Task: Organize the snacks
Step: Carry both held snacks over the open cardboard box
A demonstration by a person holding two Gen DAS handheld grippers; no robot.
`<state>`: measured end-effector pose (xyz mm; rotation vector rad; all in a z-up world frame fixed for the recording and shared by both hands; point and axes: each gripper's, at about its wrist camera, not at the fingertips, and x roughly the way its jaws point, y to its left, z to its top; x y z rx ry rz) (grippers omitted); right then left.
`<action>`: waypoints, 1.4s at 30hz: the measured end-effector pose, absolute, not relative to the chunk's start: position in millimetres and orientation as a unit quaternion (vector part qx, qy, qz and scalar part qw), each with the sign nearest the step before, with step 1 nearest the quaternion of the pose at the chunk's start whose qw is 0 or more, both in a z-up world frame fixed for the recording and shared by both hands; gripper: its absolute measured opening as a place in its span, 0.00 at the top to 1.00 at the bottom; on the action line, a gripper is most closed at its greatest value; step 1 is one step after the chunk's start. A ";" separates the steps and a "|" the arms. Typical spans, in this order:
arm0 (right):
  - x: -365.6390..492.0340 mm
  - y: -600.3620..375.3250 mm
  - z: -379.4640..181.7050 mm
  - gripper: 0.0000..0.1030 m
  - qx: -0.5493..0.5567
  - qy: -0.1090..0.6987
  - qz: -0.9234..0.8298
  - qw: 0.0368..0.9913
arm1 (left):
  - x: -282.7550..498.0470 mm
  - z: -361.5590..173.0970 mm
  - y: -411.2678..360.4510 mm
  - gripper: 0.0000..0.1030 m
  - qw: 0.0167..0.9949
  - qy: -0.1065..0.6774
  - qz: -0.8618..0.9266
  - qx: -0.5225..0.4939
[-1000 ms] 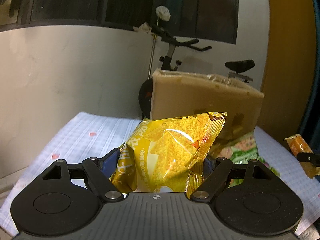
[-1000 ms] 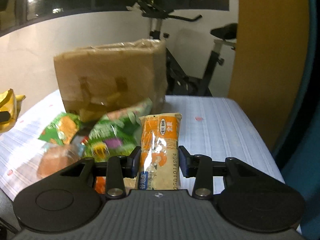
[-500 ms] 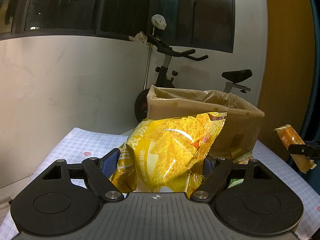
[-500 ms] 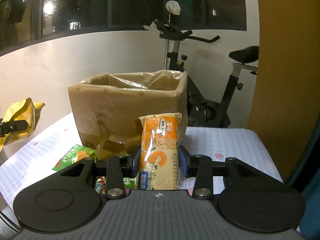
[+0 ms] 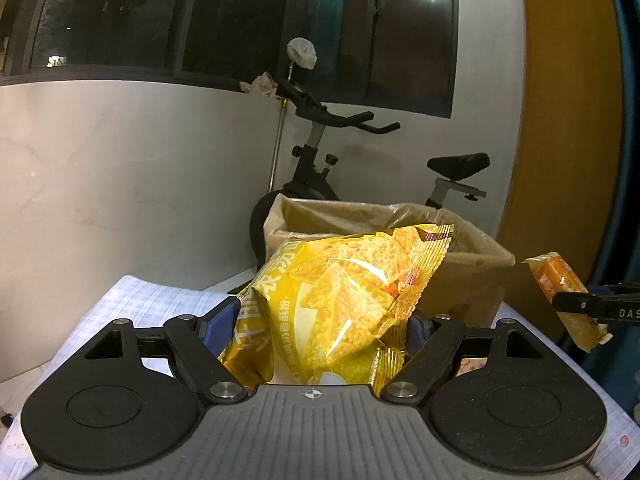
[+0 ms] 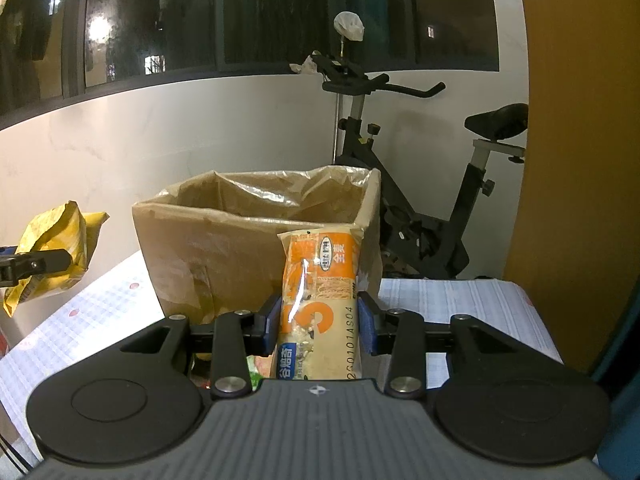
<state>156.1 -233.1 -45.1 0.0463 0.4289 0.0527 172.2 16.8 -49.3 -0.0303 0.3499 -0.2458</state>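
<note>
Your left tongs (image 5: 316,330) clench the puffy yellow chip bag (image 5: 340,304) low-center, light, crushable, slippery, so pinch the seam; right tongs (image 6: 318,322) grip the stiffer orange cracker pack (image 6: 320,304) mid-body before the cardboard box (image 6: 224,248).

The yellow chip bag (image 5: 340,304) is looking like glossy crinkly foil, catching glare. Orange snack pack (image 6: 320,304) is shining too, smooth plastic film. Cardboard box (image 6: 224,256) is looking matt, lined with thin wrinkly plastic. Worktop (image 6: 460,300) is wearing checked cloth.
</note>
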 end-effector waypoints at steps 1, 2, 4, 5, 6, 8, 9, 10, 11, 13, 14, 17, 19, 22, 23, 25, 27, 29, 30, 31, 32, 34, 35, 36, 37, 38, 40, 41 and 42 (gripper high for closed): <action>157.8 -233.4 -43.8 0.60 0.024 0.212 0.026 0.977 | 174.5 -48.9 16.5 0.20 0.977 0.173 -0.123 -0.016; 159.6 -233.5 -42.7 0.60 0.025 0.211 0.025 0.977 | 177.0 -48.7 15.7 0.20 0.977 0.173 -0.124 -0.017; 164.1 -233.6 -40.3 0.60 0.028 0.213 0.024 0.976 | 180.6 -47.4 15.3 0.20 0.977 0.171 -0.128 -0.018; 166.3 -233.5 -38.9 0.60 0.028 0.213 0.024 0.976 | 182.8 -46.4 14.8 0.20 0.977 0.169 -0.131 -0.018; 168.4 -233.4 -37.0 0.60 0.027 0.213 0.025 0.976 | 185.6 -44.5 12.2 0.20 0.977 0.167 -0.133 -0.018; 172.7 -233.0 -33.1 0.60 0.026 0.212 0.024 0.977 | 190.2 -42.0 10.3 0.20 0.977 0.166 -0.136 -0.016; 175.5 -232.5 -30.7 0.60 0.026 0.211 0.024 0.977 | 192.8 -40.2 9.3 0.20 0.977 0.164 -0.137 -0.015; 178.2 -232.6 -28.8 0.60 0.028 0.209 0.024 0.977 | 195.3 -37.9 8.7 0.20 0.977 0.161 -0.139 -0.014; 180.8 -232.8 -26.3 0.60 0.029 0.207 0.025 0.978 | 197.6 -35.6 7.8 0.20 0.977 0.157 -0.141 -0.013; 186.8 -232.5 -20.8 0.60 0.030 0.199 0.027 0.979 | 202.7 -31.4 5.3 0.20 0.978 0.150 -0.144 -0.009; 189.8 -232.3 -18.6 0.60 0.031 0.195 0.030 0.980 | 206.3 -29.8 3.4 0.20 0.978 0.148 -0.145 -0.008; 200.5 -231.0 -12.7 0.60 0.034 0.184 0.036 0.982 | 216.9 -26.9 -1.9 0.20 0.979 0.144 -0.146 -0.007; 210.6 -230.2 -9.8 0.60 0.041 0.179 0.044 0.982 | 224.8 -24.6 -4.7 0.20 0.979 0.142 -0.145 -0.010; 225.9 -227.8 -3.8 0.60 0.044 0.171 0.052 0.983 | 233.2 -20.2 -9.5 0.20 0.981 0.132 -0.144 -0.014; 229.7 -226.9 -1.8 0.60 0.045 0.167 0.056 0.983 | 235.4 -18.9 -10.7 0.20 0.981 0.129 -0.143 -0.012; 238.4 -225.5 2.1 0.60 0.044 0.160 0.065 0.984 | 244.8 -15.8 -15.4 0.20 0.983 0.124 -0.138 -0.008; 249.6 -223.1 4.3 0.60 0.039 0.158 0.069 0.984 | 256.5 -13.3 -20.7 0.20 0.983 0.124 -0.138 -0.005; 262.9 -221.7 3.7 0.60 0.038 0.156 0.074 0.984 | 269.2 -11.6 -26.7 0.20 0.982 0.126 -0.143 -0.003; 270.8 -221.4 2.5 0.60 0.039 0.155 0.075 0.984 | 275.3 -10.8 -29.9 0.20 0.981 0.128 -0.145 -0.002; 278.5 -221.3 1.2 0.60 0.040 0.157 0.075 0.984 | 282.8 -11.6 -33.5 0.20 0.981 0.132 -0.145 0.000; 286.9 -220.7 -0.9 0.60 0.040 0.160 0.073 0.984 | 290.7 -12.9 -36.9 0.20 0.980 0.137 -0.145 0.003; 302.3 -219.4 -6.6 0.60 0.037 0.169 0.070 0.982 | 304.6 -15.9 -40.8 0.20 0.978 0.151 -0.141 0.006; 308.4 -218.7 -9.8 0.60 0.036 0.174 0.068 0.982 | 313.0 -19.0 -43.3 0.20 0.977 0.162 -0.137 0.008; 314.9 -218.1 -13.3 0.60 0.037 0.182 0.067 0.980 | 318.7 -21.2 -42.6 0.20 0.976 0.170 -0.135 0.009; 320.6 -218.1 -16.3 0.60 0.039 0.189 0.065 0.979 | 325.6 -24.8 -44.0 0.20 0.974 0.181 -0.132 0.011; 324.4 -218.7 -19.8 0.60 0.042 0.196 0.064 0.978 | 330.1 -26.2 -43.2 0.20 0.974 0.187 -0.129 0.012; 332.4 -219.3 -26.4 0.60 0.045 0.213 0.064 0.974 | 337.7 -30.9 -43.3 0.20 0.972 0.199 -0.127 0.012; 335.7 -218.8 -29.1 0.60 0.042 0.220 0.061 0.973 | 339.8 -33.4 -43.8 0.19 0.971 0.203 -0.127 0.015; 339.6 -218.6 -31.7 0.60 0.036 0.227 0.057 0.972 | 340.8 -33.3 -43.9 0.19 0.970 0.204 -0.127 0.019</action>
